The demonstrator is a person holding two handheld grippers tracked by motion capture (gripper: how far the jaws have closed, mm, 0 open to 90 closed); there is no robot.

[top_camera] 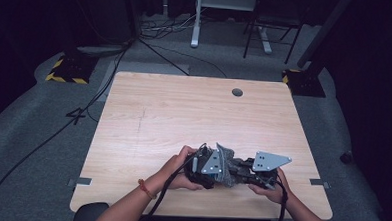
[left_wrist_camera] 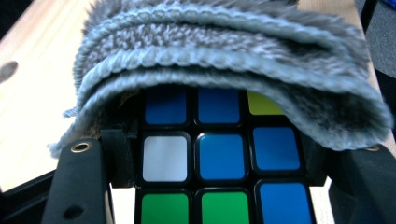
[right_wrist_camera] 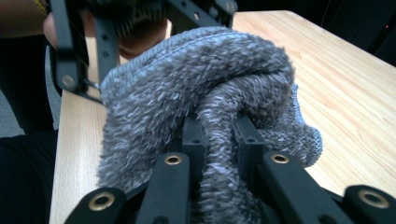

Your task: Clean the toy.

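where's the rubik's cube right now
The rubik's cube sits between the jaws of the left hand-held gripper near the table's front edge, under the grey cloth that the right hand-held gripper pinches.

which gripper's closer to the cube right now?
Left. The left gripper clamps the cube between its jaws, under the cloth. The right gripper pinches only the cloth.

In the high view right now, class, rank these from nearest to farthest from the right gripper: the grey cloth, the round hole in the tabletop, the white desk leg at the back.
1. Grey cloth: pinched in the right gripper, at the near edge.
2. Round hole: far side of the tabletop, right of the middle.
3. White desk leg: on the floor beyond the table.
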